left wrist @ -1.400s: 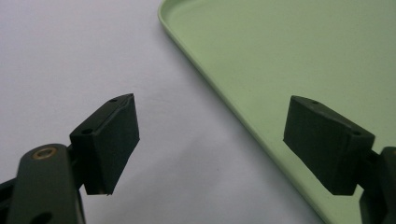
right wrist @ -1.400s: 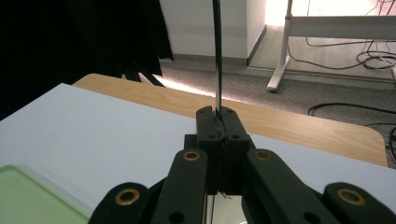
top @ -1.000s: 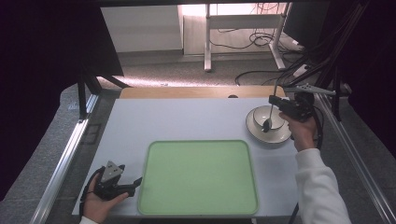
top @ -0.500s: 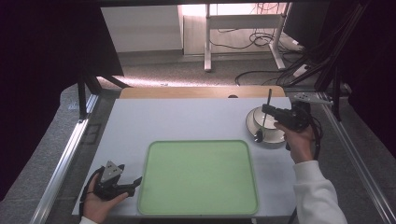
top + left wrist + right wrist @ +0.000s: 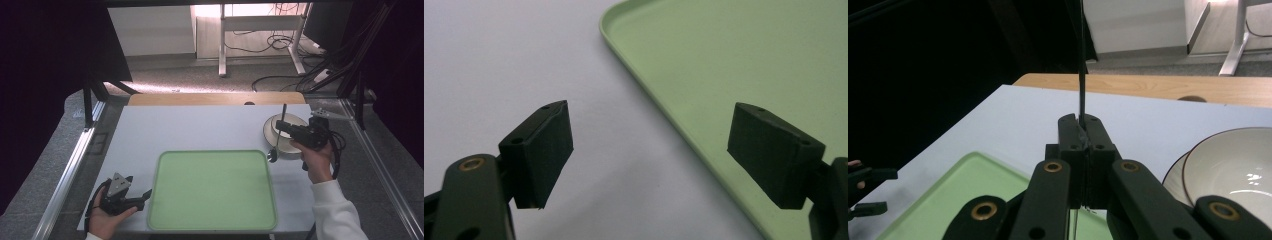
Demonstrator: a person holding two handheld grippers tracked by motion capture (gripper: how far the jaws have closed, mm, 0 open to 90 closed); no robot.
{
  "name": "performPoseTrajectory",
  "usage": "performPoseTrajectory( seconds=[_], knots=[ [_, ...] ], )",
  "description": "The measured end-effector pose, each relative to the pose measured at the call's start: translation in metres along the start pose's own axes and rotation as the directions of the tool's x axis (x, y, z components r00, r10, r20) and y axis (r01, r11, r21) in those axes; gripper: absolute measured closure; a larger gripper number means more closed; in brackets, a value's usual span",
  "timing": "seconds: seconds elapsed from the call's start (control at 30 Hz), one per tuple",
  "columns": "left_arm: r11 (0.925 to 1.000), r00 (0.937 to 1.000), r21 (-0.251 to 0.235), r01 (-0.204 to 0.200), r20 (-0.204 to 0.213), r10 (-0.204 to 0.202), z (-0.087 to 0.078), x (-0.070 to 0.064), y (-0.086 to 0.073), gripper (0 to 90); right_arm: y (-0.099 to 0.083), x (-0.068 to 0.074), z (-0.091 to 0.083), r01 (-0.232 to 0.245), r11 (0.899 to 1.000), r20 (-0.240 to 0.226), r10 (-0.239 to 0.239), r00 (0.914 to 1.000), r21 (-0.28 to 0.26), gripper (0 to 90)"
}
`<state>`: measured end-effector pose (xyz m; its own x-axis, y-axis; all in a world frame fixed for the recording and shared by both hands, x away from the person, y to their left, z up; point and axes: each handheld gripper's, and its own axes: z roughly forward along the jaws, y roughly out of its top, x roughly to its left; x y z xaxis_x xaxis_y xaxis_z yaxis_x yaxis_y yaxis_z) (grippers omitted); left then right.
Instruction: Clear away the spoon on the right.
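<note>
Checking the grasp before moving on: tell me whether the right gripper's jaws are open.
No, the right gripper has its jaws pressed together on a thin dark utensil handle.

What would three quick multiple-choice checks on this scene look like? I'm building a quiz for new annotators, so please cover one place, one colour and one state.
1. Where does the bowl stand?
A. on the tray
B. on the table, beyond the tray's far right corner
C. at the table's left edge

2. What colour is the tray?
A. light green
B. red
C. blue

3. How do the right gripper jaws stand?
A. wide open
B. shut on the thin black utensil
C. shut on the bowl's rim

Answers:
1 B, the high view shows the bowl on the white table, off the tray.
2 A, both the high view and the left gripper view show it pale green.
3 B, the right gripper view shows the handle rising from between the closed jaws.
</note>
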<state>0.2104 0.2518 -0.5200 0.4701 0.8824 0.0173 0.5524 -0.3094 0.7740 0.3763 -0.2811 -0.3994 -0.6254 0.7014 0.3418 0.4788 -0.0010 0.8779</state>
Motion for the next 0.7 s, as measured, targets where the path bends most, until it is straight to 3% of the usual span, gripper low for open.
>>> performPoseTrajectory(
  seconds=[0.7],
  knots=[
    [1.0000, 1.0000, -0.008, 0.003, 0.000, -0.003, -0.002, 0.000, 0.000, 17.8, -0.022, 0.021, -0.001, -0.037, 0.998, -0.058, 0.040, 0.9975, 0.049, 89.6]
  ],
)
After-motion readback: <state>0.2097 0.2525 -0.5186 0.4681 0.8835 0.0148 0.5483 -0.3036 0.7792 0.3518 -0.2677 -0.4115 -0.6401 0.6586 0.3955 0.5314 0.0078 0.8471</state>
